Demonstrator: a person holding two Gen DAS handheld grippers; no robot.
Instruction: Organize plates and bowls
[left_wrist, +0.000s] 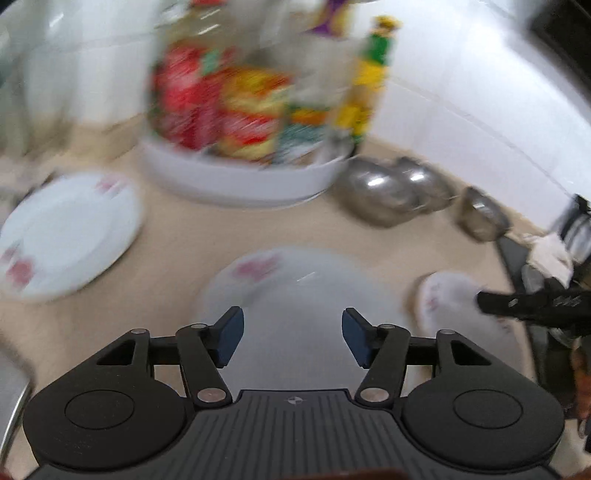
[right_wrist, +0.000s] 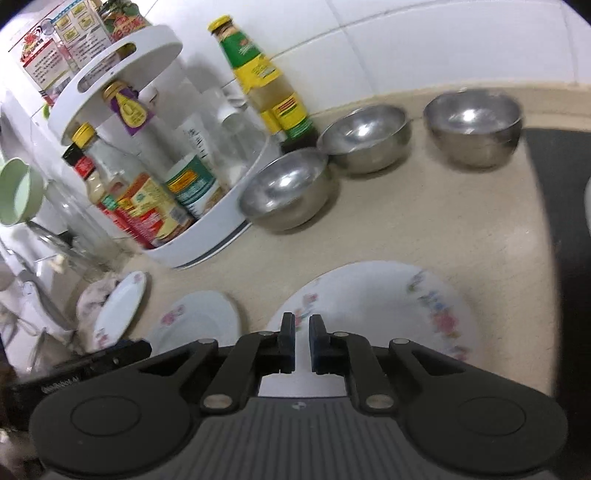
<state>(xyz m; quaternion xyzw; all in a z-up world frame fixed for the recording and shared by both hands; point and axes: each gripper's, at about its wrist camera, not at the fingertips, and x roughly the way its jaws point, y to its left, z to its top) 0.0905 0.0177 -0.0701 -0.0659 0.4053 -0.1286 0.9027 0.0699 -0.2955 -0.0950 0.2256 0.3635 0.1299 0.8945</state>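
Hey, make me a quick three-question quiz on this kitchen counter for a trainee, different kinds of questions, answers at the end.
1. How many steel bowls stand on the counter in the right wrist view?
2. True or false: the right tongs clamp a bowl.
3. Which stands nearest the condiment rack? A: the left bowl. B: the middle bowl. C: the right bowl.

Key
1. Three.
2. False: nearly shut over the large floral plate, nothing visibly gripped.
3. A.

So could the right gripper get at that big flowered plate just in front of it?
Probably yes: the big flowered plate lies bare on the counter right below the right gripper, nothing between, though the nearly shut gripper would need to open first.
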